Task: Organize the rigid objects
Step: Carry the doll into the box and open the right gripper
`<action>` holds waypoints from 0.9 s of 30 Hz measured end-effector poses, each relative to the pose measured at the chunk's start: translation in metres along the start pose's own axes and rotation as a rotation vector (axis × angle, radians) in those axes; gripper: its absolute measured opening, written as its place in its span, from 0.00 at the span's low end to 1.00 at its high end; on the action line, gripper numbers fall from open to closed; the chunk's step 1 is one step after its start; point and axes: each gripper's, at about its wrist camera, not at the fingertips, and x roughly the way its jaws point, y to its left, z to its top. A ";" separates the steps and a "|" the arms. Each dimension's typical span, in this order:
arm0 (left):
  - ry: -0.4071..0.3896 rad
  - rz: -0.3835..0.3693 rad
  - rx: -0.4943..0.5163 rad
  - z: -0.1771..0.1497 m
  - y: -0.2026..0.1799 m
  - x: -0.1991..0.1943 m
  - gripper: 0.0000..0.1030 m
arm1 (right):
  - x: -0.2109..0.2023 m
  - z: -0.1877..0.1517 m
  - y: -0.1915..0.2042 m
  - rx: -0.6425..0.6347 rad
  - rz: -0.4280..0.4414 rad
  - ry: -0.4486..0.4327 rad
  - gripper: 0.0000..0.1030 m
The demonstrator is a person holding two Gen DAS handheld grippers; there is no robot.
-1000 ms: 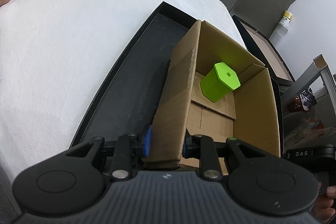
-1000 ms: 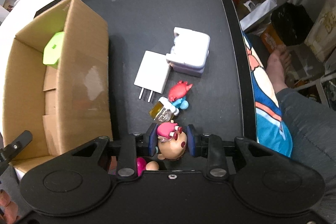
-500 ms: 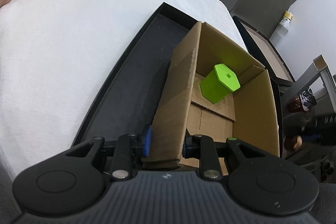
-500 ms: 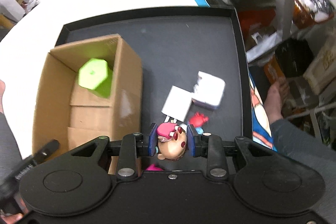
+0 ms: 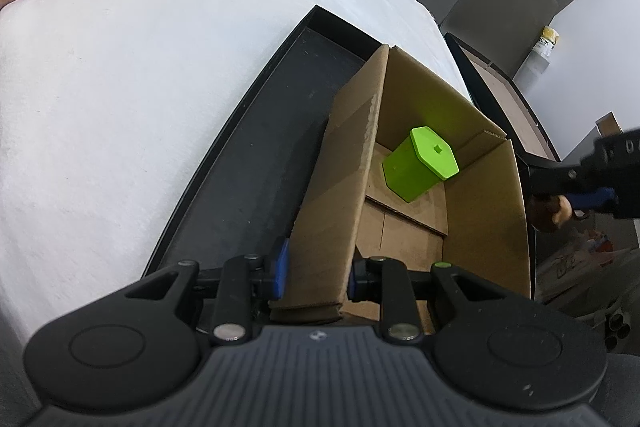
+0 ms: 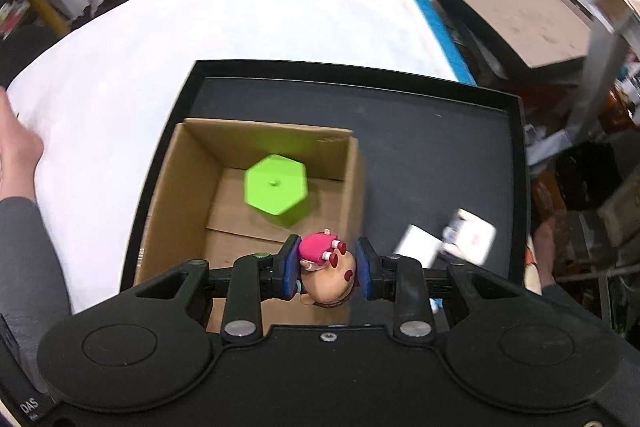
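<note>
An open cardboard box (image 5: 484, 211) (image 6: 180, 167) stands in a black tray (image 5: 256, 163) (image 6: 440, 147). Inside it sits a lime-green hexagonal block (image 5: 418, 165) (image 6: 278, 189). My left gripper (image 5: 316, 277) is shut on the box's near left wall, one pad on each side. My right gripper (image 6: 327, 267) is shut on a small toy figure (image 6: 326, 269) with a pink cap and a tan face, held in the air above the box's right wall. In the left wrist view the right gripper (image 5: 580, 187) shows at the right edge beyond the box, with the figure (image 5: 560, 213) under it.
A white charger (image 6: 418, 241) and a white adapter block (image 6: 470, 235) lie blurred on the tray right of the box. A white cloth (image 5: 120, 87) covers the table left of and behind the tray. A person's hand (image 6: 16, 147) rests at the left edge.
My right gripper has risen and moved left with the toy figure, from low over the tray's loose items to above the box's edge. The left gripper has kept its hold on the box wall.
</note>
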 end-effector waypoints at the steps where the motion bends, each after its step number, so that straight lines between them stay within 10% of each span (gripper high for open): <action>1: 0.000 0.000 -0.001 0.000 0.000 0.000 0.24 | 0.001 0.001 0.005 -0.010 0.005 0.000 0.28; 21: -0.002 0.001 -0.012 0.002 0.005 -0.002 0.24 | 0.038 0.031 0.075 -0.143 0.080 0.006 0.29; 27: -0.005 0.009 -0.008 0.000 0.000 -0.001 0.24 | 0.024 0.034 0.076 -0.153 0.119 -0.032 0.44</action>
